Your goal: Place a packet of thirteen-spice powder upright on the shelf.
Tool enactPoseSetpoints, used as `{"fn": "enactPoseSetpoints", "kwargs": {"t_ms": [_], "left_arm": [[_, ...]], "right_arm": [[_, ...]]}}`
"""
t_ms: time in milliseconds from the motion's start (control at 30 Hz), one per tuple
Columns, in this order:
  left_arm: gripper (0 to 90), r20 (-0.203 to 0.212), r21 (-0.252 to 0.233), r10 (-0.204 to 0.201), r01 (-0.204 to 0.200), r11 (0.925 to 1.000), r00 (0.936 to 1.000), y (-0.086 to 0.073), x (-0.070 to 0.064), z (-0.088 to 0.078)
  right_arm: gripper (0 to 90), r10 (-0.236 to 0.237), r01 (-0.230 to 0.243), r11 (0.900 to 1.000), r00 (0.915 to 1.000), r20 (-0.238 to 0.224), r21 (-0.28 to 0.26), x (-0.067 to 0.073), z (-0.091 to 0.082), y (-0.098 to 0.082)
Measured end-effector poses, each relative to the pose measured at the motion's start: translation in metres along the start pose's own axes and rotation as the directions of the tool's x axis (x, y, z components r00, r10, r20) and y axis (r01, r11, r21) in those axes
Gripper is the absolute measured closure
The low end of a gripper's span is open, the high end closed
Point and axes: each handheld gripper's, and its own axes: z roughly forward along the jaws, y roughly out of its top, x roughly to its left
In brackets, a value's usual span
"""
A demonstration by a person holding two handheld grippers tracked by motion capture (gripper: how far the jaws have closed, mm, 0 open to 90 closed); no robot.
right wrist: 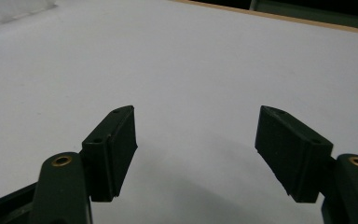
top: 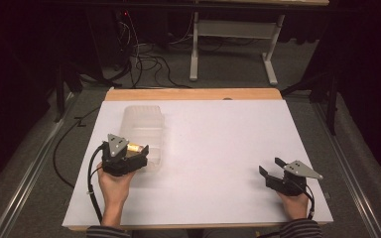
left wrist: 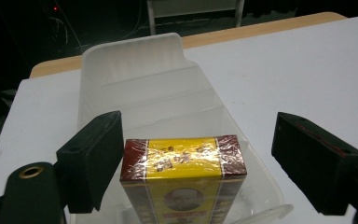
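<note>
Likely handling as light, stiff and slippery: film-wrapped box (left wrist: 183,179) standing in clear bin (left wrist: 135,60). Left gripper (left wrist: 193,154) spreading apart, one pad touching, not clamping; right gripper (right wrist: 205,154) gaping, holding nothing. Best pinching across narrow sides, gently.

Both grippers' jaws apart

You have a white table (top: 218,148) with a wooden far edge; on its left part lies a clear plastic compartment tray (top: 144,126), and your right hand (top: 293,204) rests near the front right corner.

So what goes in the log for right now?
left hand-held gripper: open around box | box: in clear bin | right hand-held gripper: open, empty
</note>
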Motion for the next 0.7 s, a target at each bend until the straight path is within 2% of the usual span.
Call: {"fn": "enactPoseSetpoints", "kwargs": {"t_ms": [300,700], "left_arm": [[17.6,0.030,-0.017,0.009,-0.009,0.9998,0.9995,0.007,-0.005,-0.003],[17.6,0.075,-0.034,0.029,-0.027,0.9991,0.9968,0.016,-0.017,-0.004]], "right_arm": [[29.8,-0.001,0.001,1.000,1.0000,-0.003,0.001,0.000,0.000,0.000],[29.7,0.002,-0.002,1.000,1.0000,-0.002,0.001,0.000,0.000,0.000]]}}
